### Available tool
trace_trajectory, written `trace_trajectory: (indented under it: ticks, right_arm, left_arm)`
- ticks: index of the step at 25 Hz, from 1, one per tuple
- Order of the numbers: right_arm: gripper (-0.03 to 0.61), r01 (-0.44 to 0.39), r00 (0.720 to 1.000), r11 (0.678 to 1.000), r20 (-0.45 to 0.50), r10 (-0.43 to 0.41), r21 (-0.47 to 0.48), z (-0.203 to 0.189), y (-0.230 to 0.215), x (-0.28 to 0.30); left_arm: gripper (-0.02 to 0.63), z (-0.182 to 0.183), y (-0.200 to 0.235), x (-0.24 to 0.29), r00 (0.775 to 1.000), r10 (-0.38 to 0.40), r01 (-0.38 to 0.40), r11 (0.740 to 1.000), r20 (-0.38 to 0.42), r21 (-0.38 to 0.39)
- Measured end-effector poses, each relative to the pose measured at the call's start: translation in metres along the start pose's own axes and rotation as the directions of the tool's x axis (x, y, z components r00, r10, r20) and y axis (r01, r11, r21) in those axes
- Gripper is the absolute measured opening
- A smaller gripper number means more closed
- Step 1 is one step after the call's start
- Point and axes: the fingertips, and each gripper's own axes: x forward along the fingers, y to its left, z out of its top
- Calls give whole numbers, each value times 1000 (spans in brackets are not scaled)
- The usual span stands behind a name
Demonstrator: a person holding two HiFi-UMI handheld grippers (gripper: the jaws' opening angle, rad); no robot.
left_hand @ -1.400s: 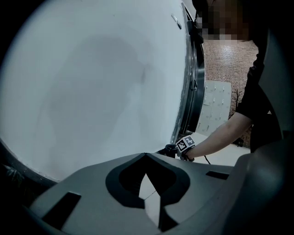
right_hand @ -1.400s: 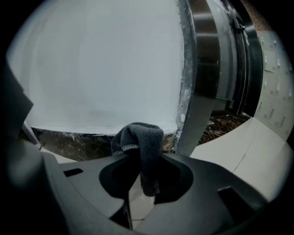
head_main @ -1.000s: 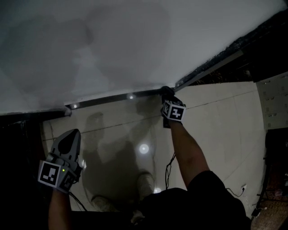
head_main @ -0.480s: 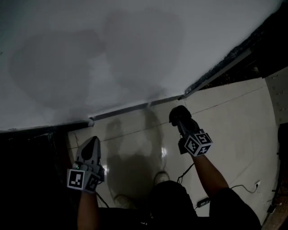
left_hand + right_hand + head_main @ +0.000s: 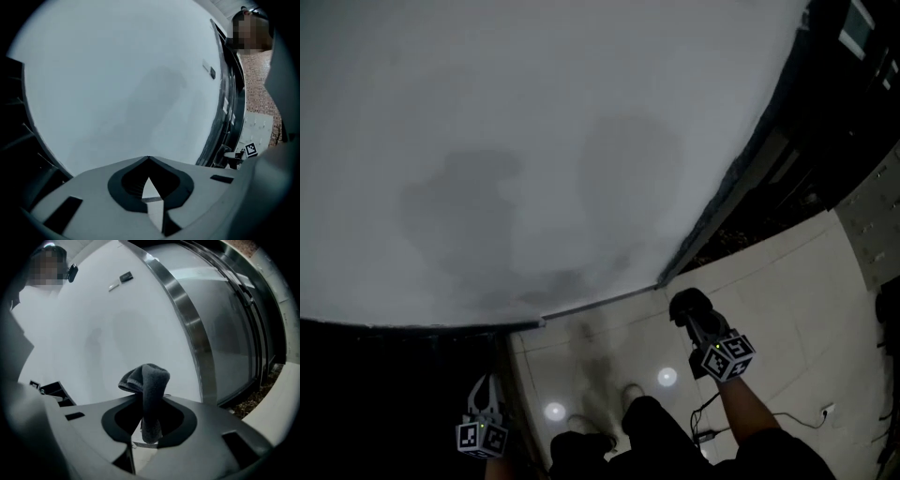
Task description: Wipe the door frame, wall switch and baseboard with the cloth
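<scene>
A dark grey cloth (image 5: 149,385) sticks up folded from between the jaws of my right gripper (image 5: 143,401), which is shut on it. In the head view that gripper (image 5: 690,309) hangs over the tiled floor, a little off the baseboard (image 5: 602,301) and near the corner where the white wall meets the dark door frame (image 5: 727,192). The frame's metal strip (image 5: 187,324) runs up the right gripper view. A wall switch (image 5: 125,276) sits high on the wall (image 5: 117,93). My left gripper (image 5: 485,394) is low at the left, shut and empty (image 5: 149,159).
Pale glossy floor tiles (image 5: 787,281) with light reflections lie below. The person's shoes (image 5: 628,398) stand close to the wall. A cable (image 5: 769,412) trails on the floor at the right. Dark glass panels (image 5: 243,329) fill the space beyond the frame.
The right gripper with the cloth has come away from the baseboard corner and risen off the floor. The head view has tilted up the wall; the left gripper has slid to the bottom edge.
</scene>
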Motion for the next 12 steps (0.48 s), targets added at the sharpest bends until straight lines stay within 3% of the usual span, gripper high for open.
trace_trajectory:
  ticks: [2,4,5,8,10,12]
  right_arm:
    - [80,31,1000,997,3,-31,-77,-62,12,109]
    - [80,79,997,976,35,-74,-201,-83,-6,213]
    - [80,97,995,967,61,-85,-235,-89,-8,252]
    - [80,97,983,960,177,-51,-261,-73,15,289]
    - [80,91,967,956,253,-18,-280,-43,35,270]
    - [80,97,954,958,300,-12,-269,-34,59,245]
  left_arm:
    - [-8,-86,106,79,999,-44,47,994,31,-103]
    - [-8,-161,171,194,990,-122,133,974,71,-185]
    - [-8,-177,198,234,986,-146,159,971,85,-179]
    - [-8,-167,244,264,971,-161,192,966,176,-171]
    - [-8,-147,247,247,956,-140,202,951,256,-234]
    - [-8,-137,259,230,957,-104,176,950,270,-258]
